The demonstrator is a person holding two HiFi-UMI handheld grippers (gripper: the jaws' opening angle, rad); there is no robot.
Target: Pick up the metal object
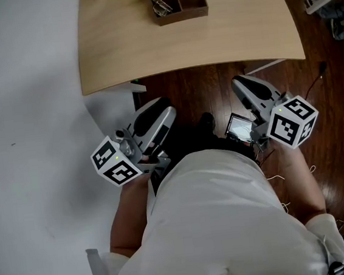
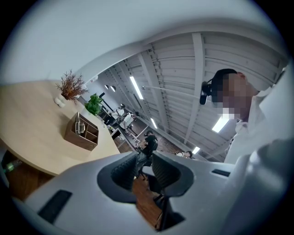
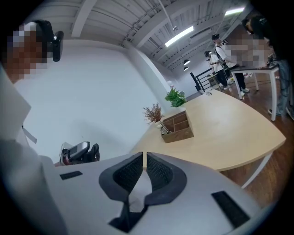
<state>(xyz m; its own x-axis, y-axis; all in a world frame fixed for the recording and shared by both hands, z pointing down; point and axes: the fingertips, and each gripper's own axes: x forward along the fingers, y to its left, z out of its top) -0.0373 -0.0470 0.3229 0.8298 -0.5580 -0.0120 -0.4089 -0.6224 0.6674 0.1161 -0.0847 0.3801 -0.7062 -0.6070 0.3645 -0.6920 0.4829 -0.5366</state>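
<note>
A shiny metal object [image 1: 159, 4] lies in the left compartment of a brown wooden organiser box [image 1: 190, 4] at the far side of the light wooden table [image 1: 211, 41]. It also shows in the box in the left gripper view, metal object [image 2: 81, 124], and in the right gripper view, metal object [image 3: 164, 129]. Both grippers hang low in front of my body, short of the table's near edge. My left gripper [image 1: 161, 107] [image 2: 144, 158] holds nothing, jaws a narrow gap apart. My right gripper [image 1: 238, 83] [image 3: 144, 157] is shut and empty.
A dried twig plant [image 2: 71, 85] and a green plant [image 2: 94, 103] stand behind the box. A small screen [image 1: 239, 127] sits on the dark wood floor under the table. People stand by another table [image 3: 257, 69] at the back. A white wall [image 1: 29, 118] lies to the left.
</note>
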